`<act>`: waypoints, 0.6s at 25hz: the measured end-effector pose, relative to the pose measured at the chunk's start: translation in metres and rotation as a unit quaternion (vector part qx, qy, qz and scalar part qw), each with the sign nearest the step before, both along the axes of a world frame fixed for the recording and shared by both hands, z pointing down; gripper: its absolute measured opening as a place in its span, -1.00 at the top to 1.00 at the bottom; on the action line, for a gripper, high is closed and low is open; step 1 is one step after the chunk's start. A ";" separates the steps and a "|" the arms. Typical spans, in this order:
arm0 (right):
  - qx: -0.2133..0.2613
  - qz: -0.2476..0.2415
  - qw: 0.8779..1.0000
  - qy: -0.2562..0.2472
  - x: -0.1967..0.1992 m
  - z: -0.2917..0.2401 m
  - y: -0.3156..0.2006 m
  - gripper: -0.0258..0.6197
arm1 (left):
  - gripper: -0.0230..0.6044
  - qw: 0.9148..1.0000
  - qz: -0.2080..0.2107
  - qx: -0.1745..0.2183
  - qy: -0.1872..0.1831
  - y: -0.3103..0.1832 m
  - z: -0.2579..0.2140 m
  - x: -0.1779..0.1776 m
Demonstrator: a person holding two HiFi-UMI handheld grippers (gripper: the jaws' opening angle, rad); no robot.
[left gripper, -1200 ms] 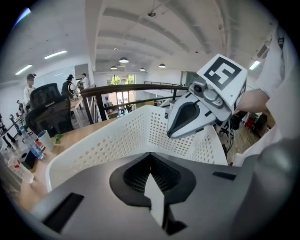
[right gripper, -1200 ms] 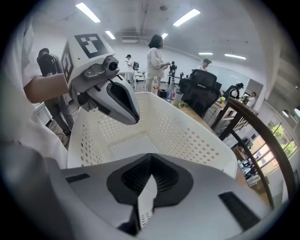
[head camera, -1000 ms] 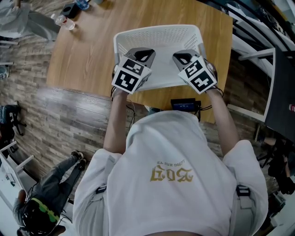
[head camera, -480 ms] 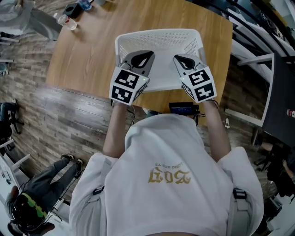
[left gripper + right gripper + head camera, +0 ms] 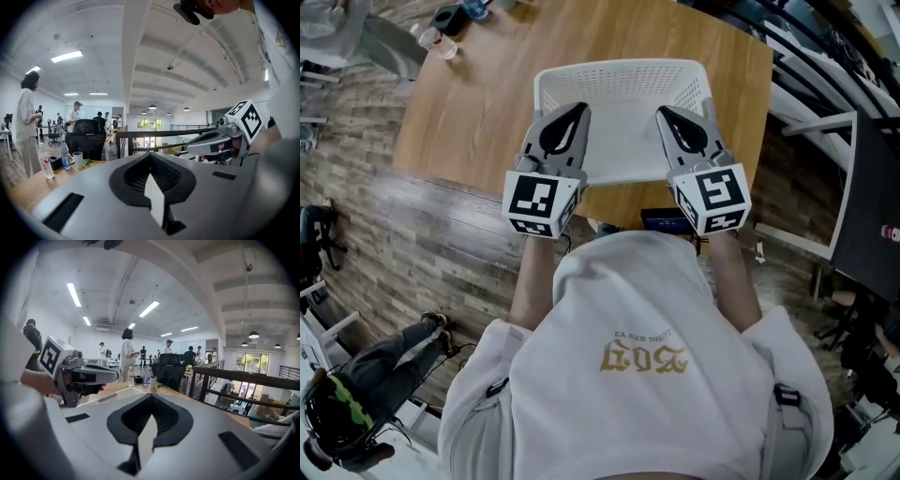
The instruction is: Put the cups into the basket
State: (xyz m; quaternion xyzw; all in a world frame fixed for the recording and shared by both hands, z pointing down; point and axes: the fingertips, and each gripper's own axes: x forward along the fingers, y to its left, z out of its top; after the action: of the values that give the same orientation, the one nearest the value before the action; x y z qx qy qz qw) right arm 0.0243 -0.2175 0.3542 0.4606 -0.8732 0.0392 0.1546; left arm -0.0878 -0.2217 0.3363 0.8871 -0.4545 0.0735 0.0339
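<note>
Basket and cups shared one wooden tabletop (image 5: 469,112), the largest thing in the head view, running from the upper left of the frame to the upper right. The white perforated basket (image 5: 623,77) sat at upper centre, close to the near edge and right in front of the person, likely parked there so both hands could reach it; its floor looked bare.

Over its near wall in the picture, the left gripper (image 5: 574,114) and the right gripper (image 5: 667,114) were held side by side, well apart, tips aimed away from the body. Each gripper view looked out at ceiling lights and the office rather than down at the tabletop, so I judged them raised and tipped up in a waiting pose, not reaching. Both had their jaws pressed together with nothing between them.

A black office chair (image 5: 89,138) stood beyond the tabletop's far side, and a dark railing (image 5: 234,376) ran behind it. A small dark device (image 5: 675,217) sat just below the tabletop's near edge.

Smallest was the cup (image 5: 441,47), at the far upper left corner of the tabletop, well apart from the basket, beside bottles (image 5: 65,153) and other dark clutter. The bare wood between cup and basket held nothing to block a carry; the neighbouring bottles seemed the only things likely to be bumped.
</note>
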 end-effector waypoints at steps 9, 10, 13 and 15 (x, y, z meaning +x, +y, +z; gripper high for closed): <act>0.036 0.033 0.999 -0.016 0.009 -0.030 0.000 0.89 | 0.90 0.999 -0.018 0.028 0.026 0.000 -0.028 -0.009; 0.038 0.034 0.999 -0.016 0.009 -0.032 0.001 0.89 | 0.90 0.999 -0.019 0.032 0.027 0.001 -0.031 -0.008; 0.047 0.039 0.998 -0.020 0.013 -0.037 0.004 0.89 | 0.90 0.999 -0.018 0.045 0.025 0.004 -0.038 -0.004; 0.053 0.044 0.997 -0.023 0.014 -0.042 0.006 0.89 | 0.91 0.998 -0.016 0.052 0.023 0.006 -0.043 -0.002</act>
State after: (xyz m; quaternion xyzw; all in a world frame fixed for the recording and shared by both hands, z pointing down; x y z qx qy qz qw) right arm 0.0387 -0.2118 0.3126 0.5053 -0.8561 0.0097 0.1081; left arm -0.0894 -0.2160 0.2937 0.8819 -0.4705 0.0292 -0.0004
